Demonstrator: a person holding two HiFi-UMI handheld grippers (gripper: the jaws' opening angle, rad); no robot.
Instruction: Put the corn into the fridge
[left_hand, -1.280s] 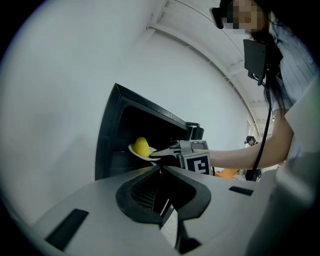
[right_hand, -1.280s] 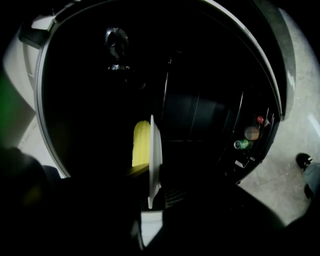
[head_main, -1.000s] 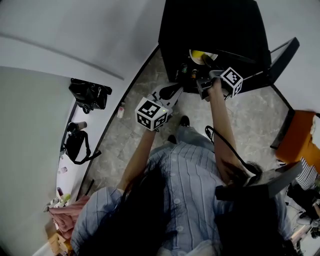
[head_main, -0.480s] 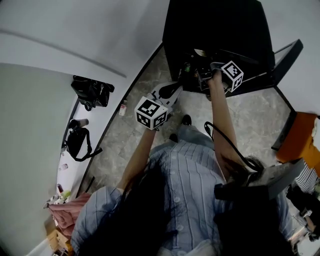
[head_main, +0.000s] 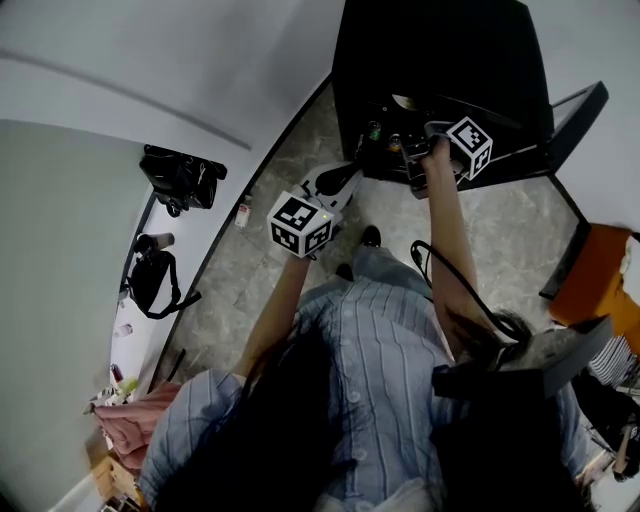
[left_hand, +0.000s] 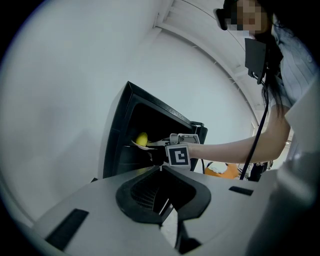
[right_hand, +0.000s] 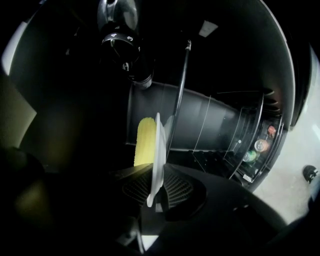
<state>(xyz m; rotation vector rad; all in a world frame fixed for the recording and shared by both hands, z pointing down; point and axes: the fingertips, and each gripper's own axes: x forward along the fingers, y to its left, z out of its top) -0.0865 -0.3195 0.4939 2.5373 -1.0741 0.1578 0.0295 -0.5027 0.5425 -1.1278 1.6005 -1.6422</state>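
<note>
Right hand-held gripper (right_hand: 154, 192) is clamping the plate (right_hand: 158, 145) rim — corn (right_hand: 145, 142) is lying just ahead, lengthwise into the fridge (head_main: 430, 60); left hand-held gripper (left_hand: 161, 170), closed and empty, is hovering nearer.

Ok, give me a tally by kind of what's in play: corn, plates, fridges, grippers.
Corn: 1
Plate: 1
Fridge: 1
Grippers: 2 (left gripper, right gripper with jaws on the plate rim)
Total: 5
</note>
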